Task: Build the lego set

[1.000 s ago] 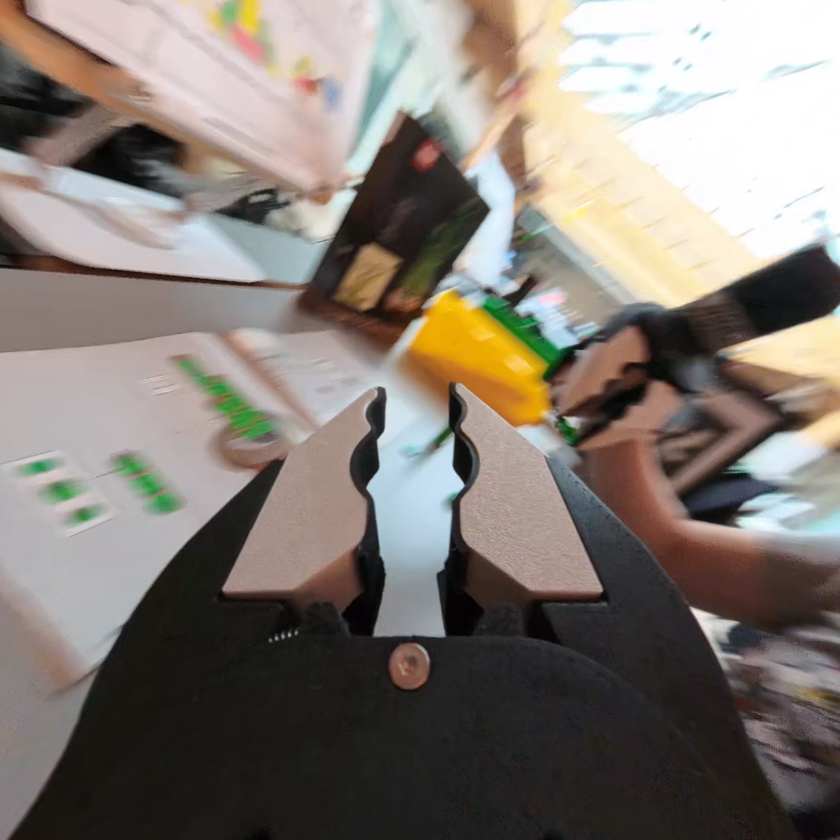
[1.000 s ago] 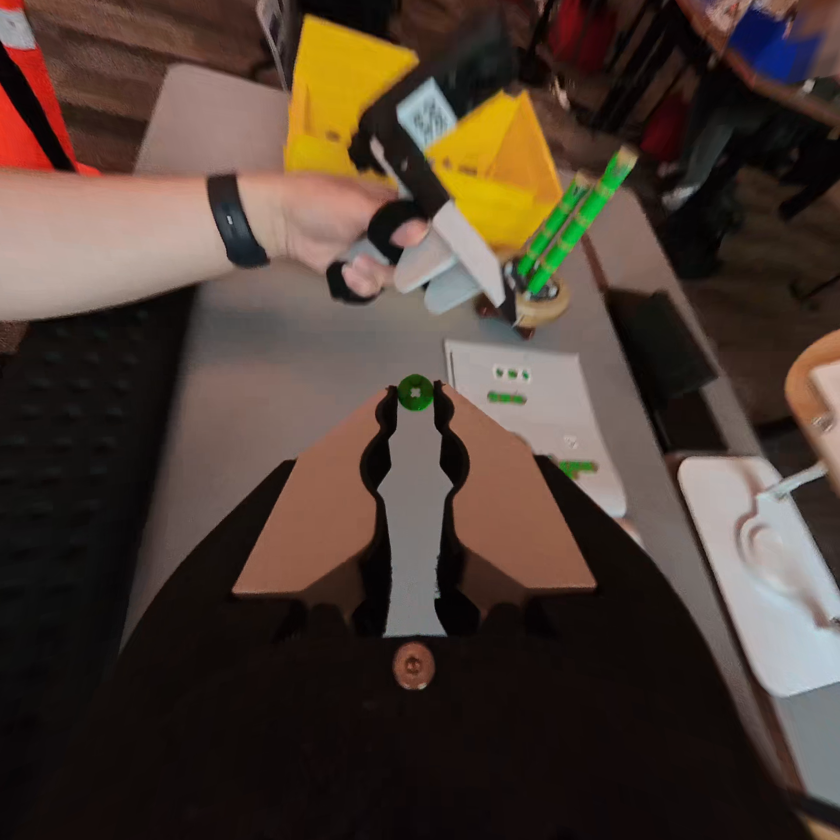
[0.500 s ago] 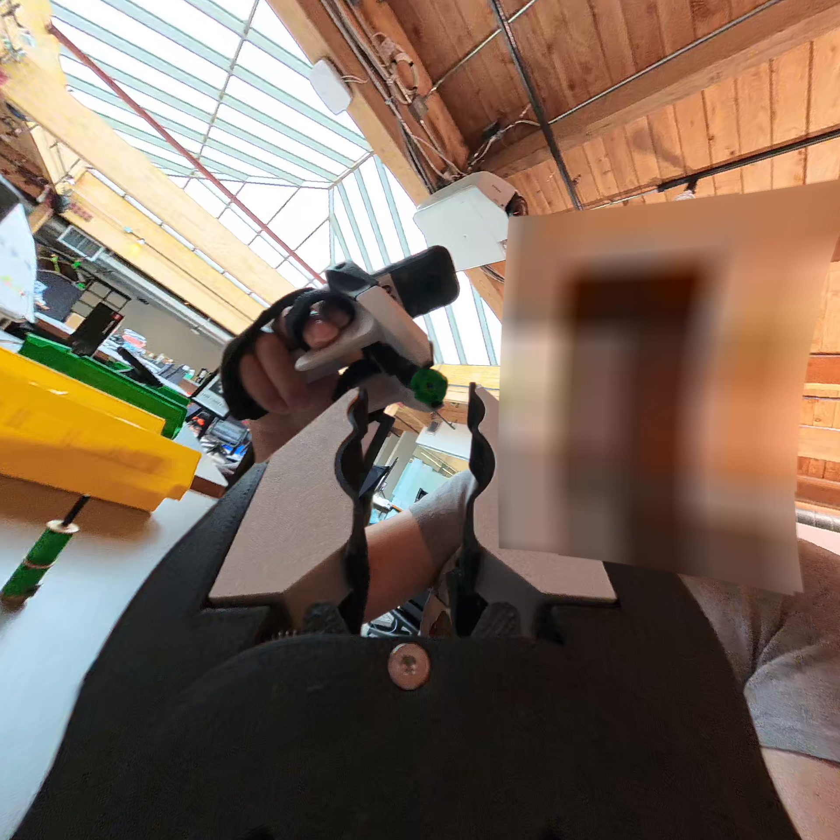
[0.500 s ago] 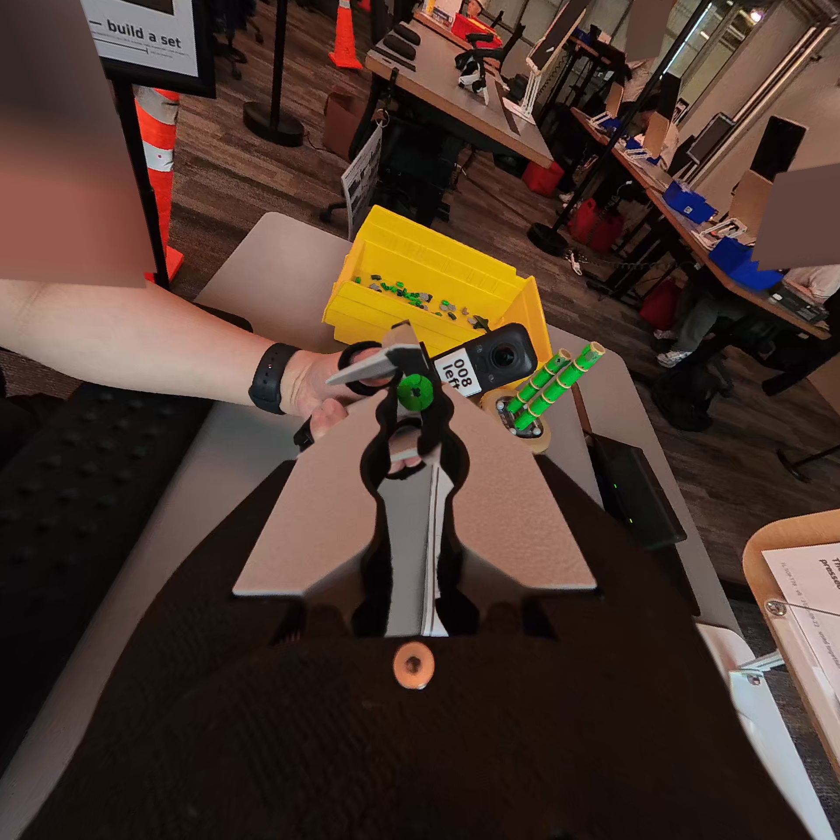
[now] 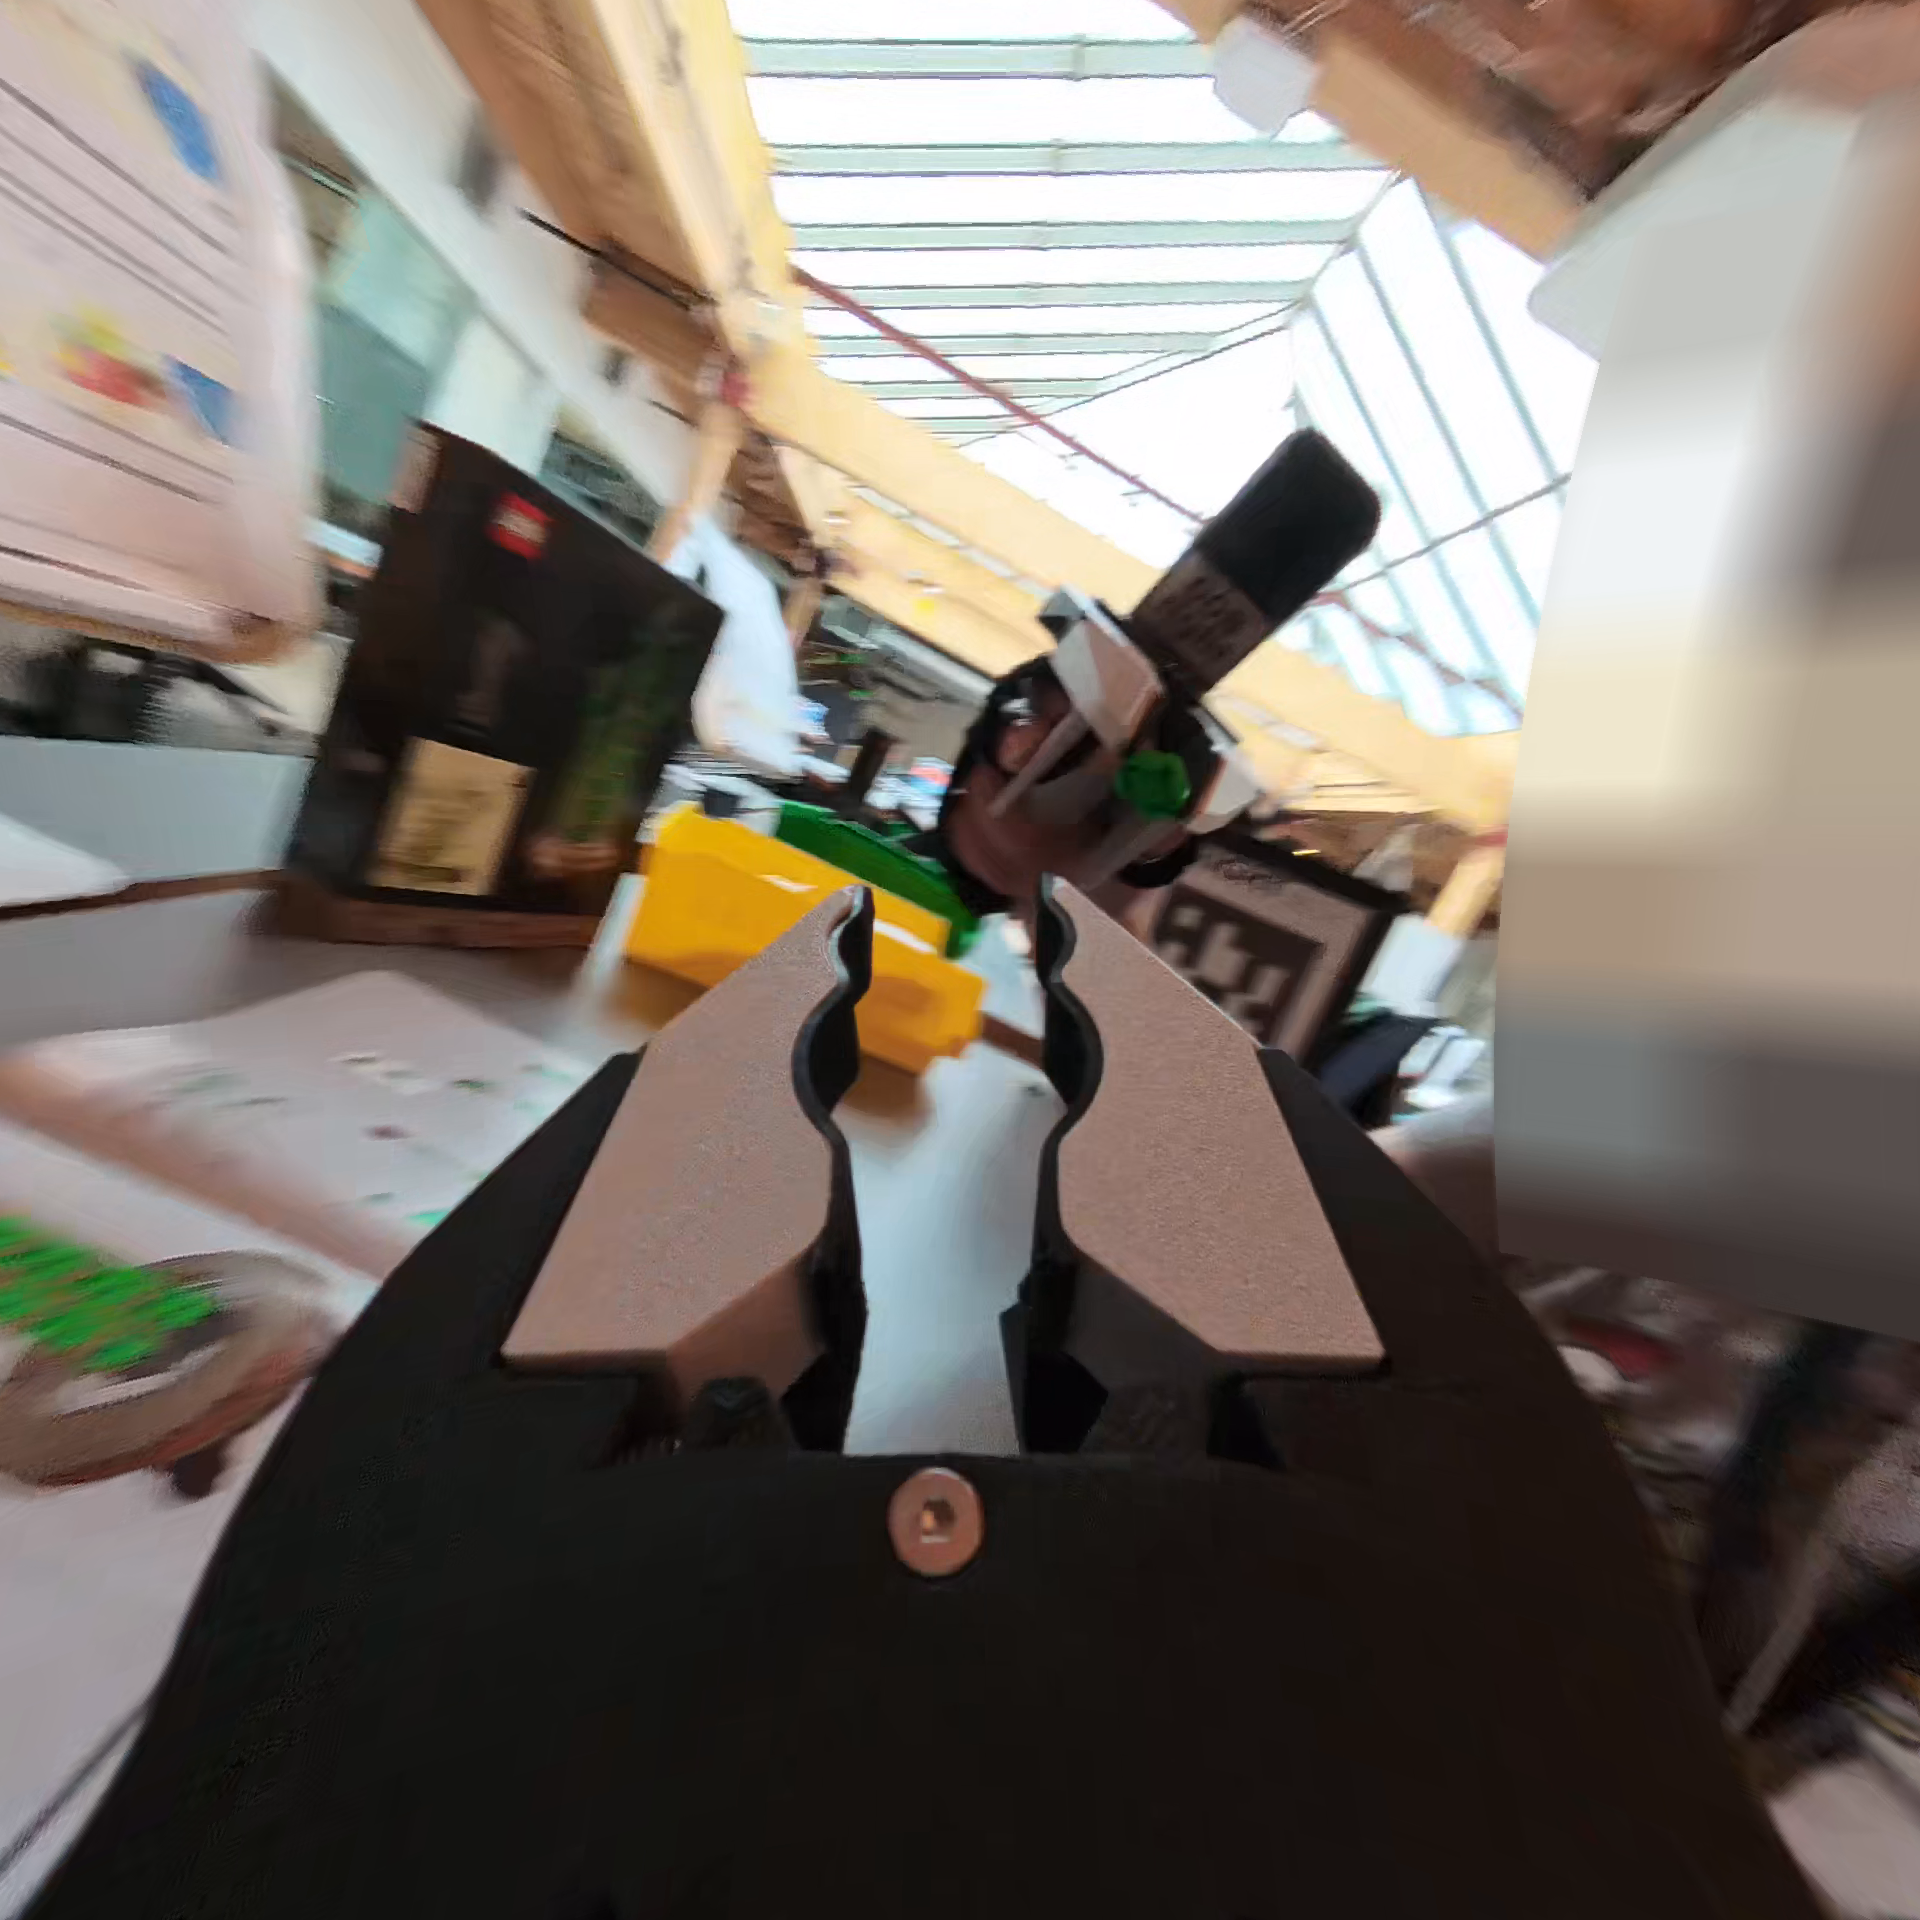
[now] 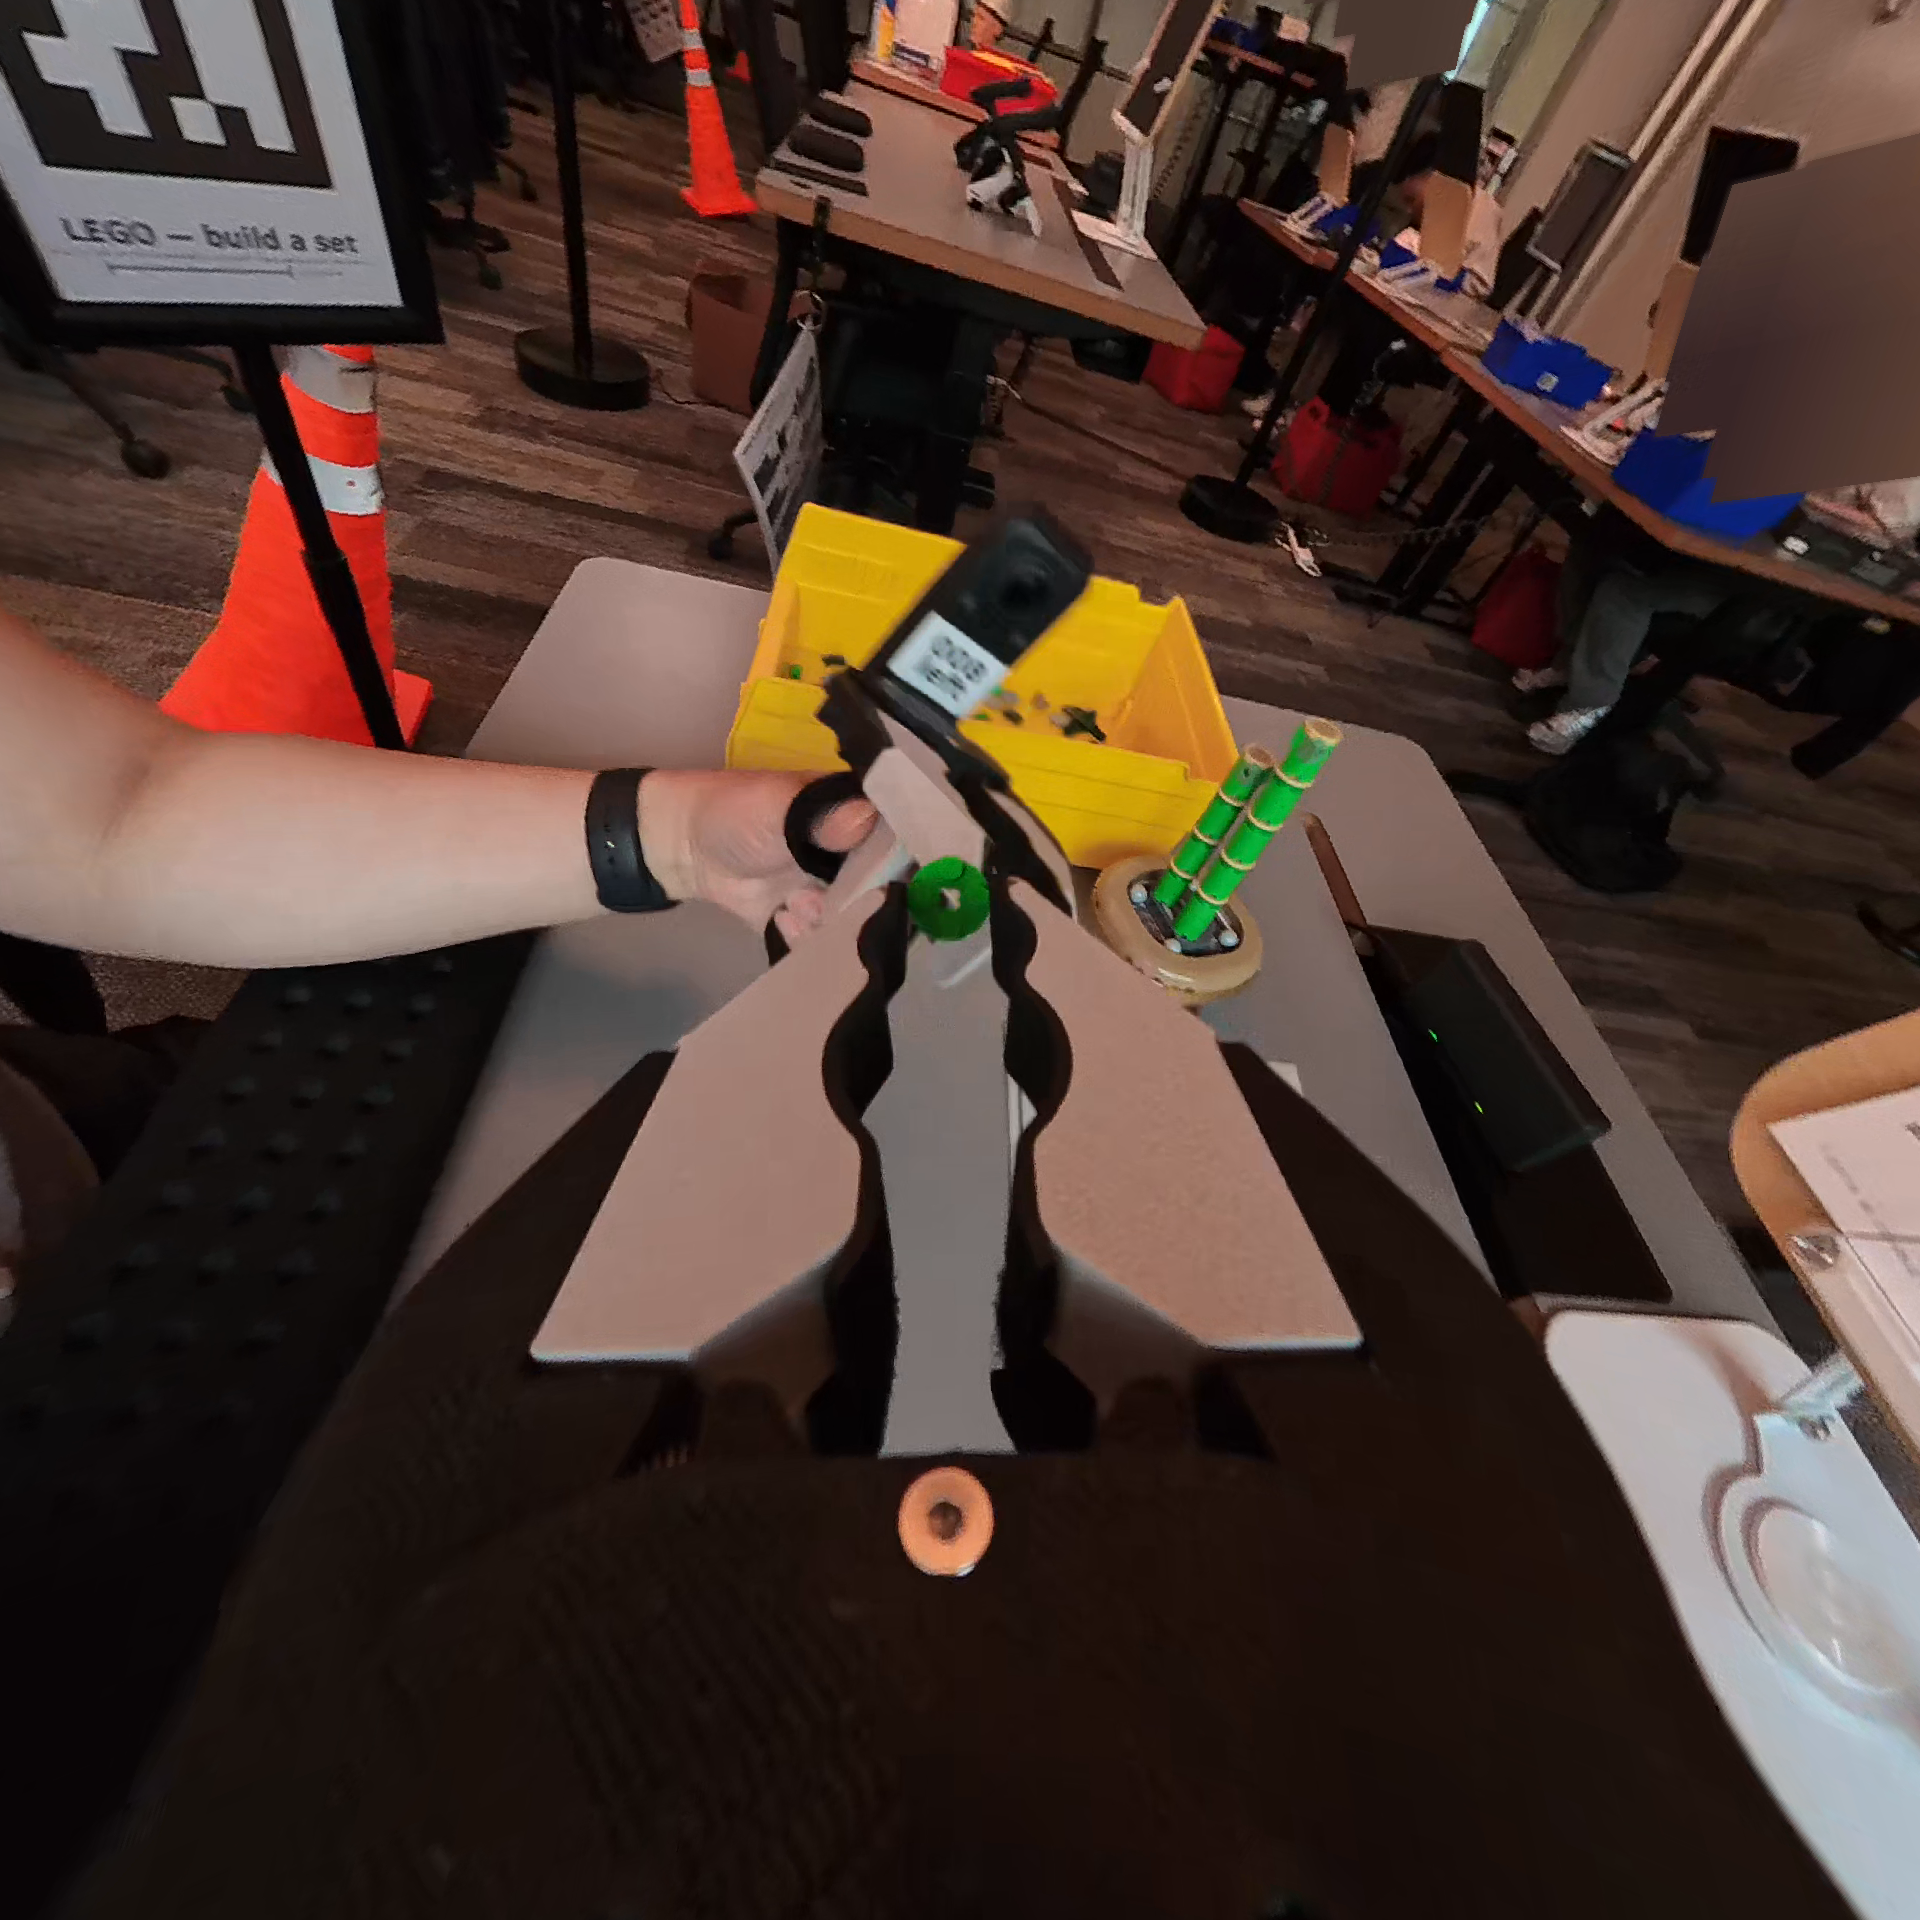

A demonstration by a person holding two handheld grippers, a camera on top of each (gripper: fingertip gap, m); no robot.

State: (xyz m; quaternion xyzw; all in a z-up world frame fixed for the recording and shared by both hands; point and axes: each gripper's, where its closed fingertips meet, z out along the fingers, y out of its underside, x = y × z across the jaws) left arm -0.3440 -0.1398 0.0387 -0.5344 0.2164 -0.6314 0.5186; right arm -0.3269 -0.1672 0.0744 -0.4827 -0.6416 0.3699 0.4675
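Note:
My right gripper [image 6: 945, 891] is shut on a small round green piece [image 6: 948, 902] at its fingertips, held above the grey table [image 6: 623, 665]. The same green piece [image 5: 1148, 779] shows in the left wrist view, raised ahead of my left gripper [image 5: 951, 920], which is open and empty. A hand [image 6: 748, 842] holds the left gripper just behind the green piece. The build, green bamboo stalks [image 6: 1242, 821] on a round tan base [image 6: 1179, 951], stands to the right. It is a blur at the lower left in the left wrist view [image 5: 94, 1309].
A yellow parts bin [image 6: 1101, 779] with loose pieces stands behind the build. The set's dark box [image 5: 499, 707] and an open instruction booklet [image 5: 312, 1081] are on the table. A black device [image 6: 1486, 1049] and a white tray [image 6: 1662, 1538] lie at the right.
My left gripper has swung down from facing the ceiling back toward the table. My right gripper has kept hold of the green piece, and the left gripper has closed in on it.

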